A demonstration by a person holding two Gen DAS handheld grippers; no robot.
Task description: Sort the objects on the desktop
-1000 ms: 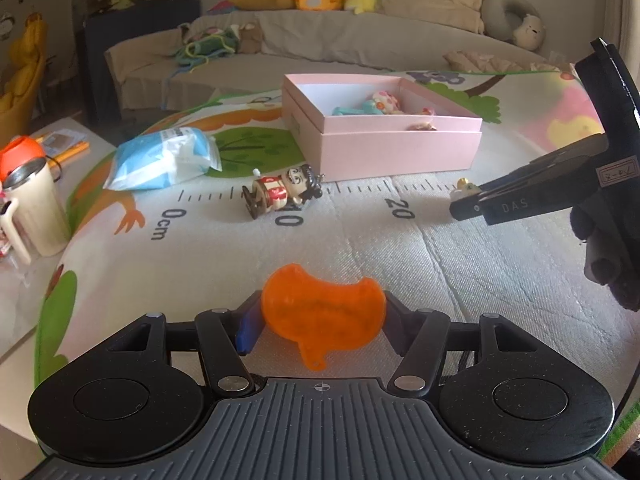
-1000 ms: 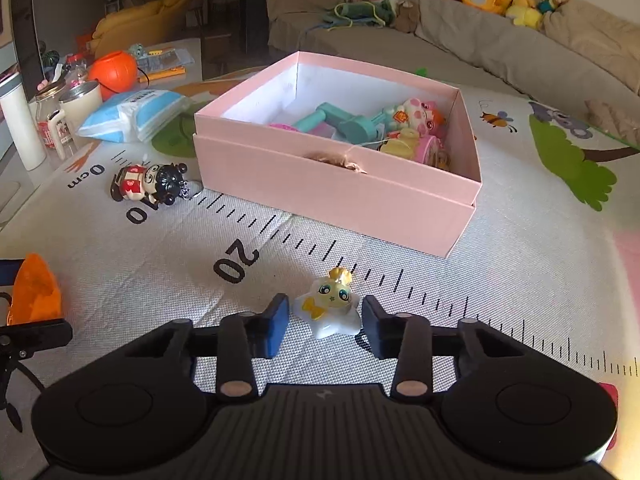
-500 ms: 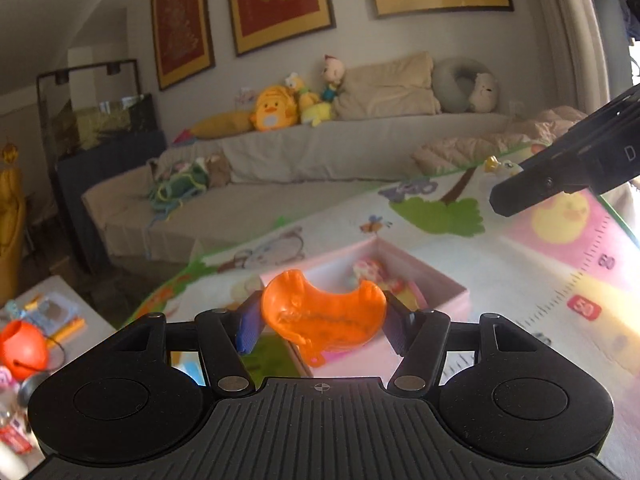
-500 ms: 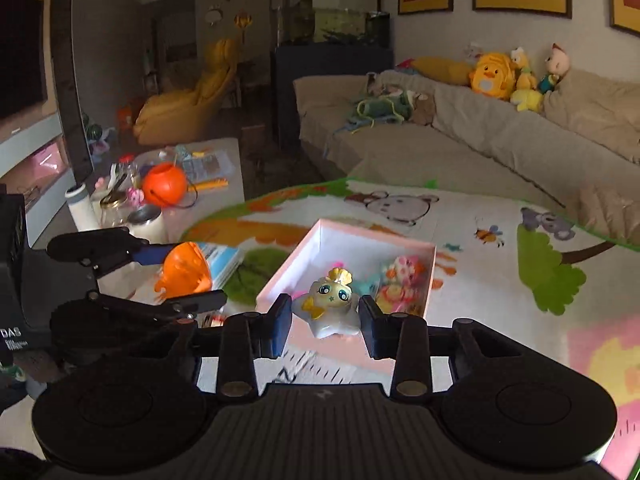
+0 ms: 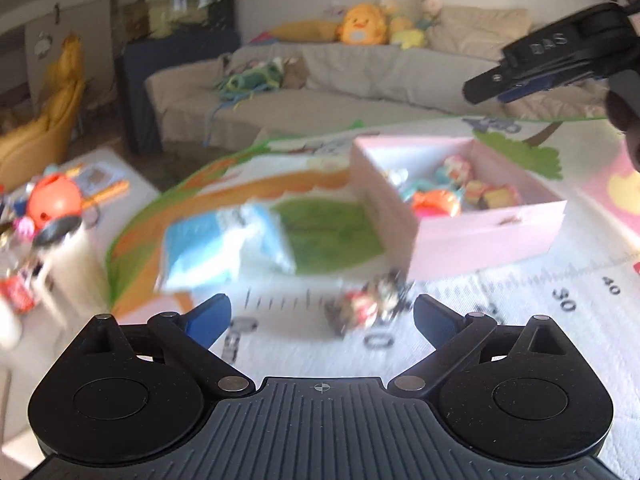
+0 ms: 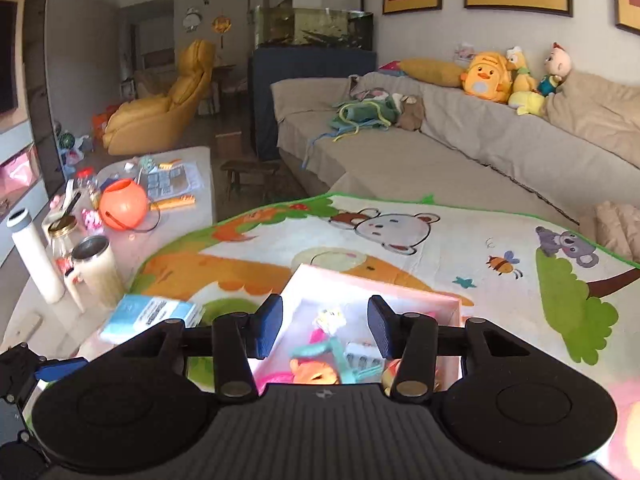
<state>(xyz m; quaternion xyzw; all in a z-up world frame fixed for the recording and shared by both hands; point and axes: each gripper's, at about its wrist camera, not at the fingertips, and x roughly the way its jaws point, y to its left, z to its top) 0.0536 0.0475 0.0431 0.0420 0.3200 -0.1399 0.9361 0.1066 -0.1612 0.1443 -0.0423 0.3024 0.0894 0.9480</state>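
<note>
My left gripper (image 5: 322, 316) is open and empty, low over the play mat. A small red and black figure toy (image 5: 370, 304) lies on the mat just ahead of it, blurred. The pink box (image 5: 480, 236) stands beyond to the right, with the orange toy (image 5: 436, 204) and several other toys inside. My right gripper (image 6: 325, 326) is open and empty, above the pink box (image 6: 376, 284). The white star toy (image 6: 332, 318) and the orange toy (image 6: 314, 372) lie in the box below it. The right gripper also shows in the left wrist view (image 5: 516, 80), at the upper right.
A blue and white packet (image 5: 224, 248) lies on the mat left of the box, also in the right wrist view (image 6: 150, 314). A side table (image 6: 192, 160) at the left holds a tumbler (image 6: 98, 270), a white bottle (image 6: 34, 254) and an orange ball (image 6: 118, 204). A sofa (image 6: 440, 148) stands behind.
Both grippers opened and let go of their toys: the orange toy and the white star toy now lie in the pink box. The left gripper has dropped back toward the mat.
</note>
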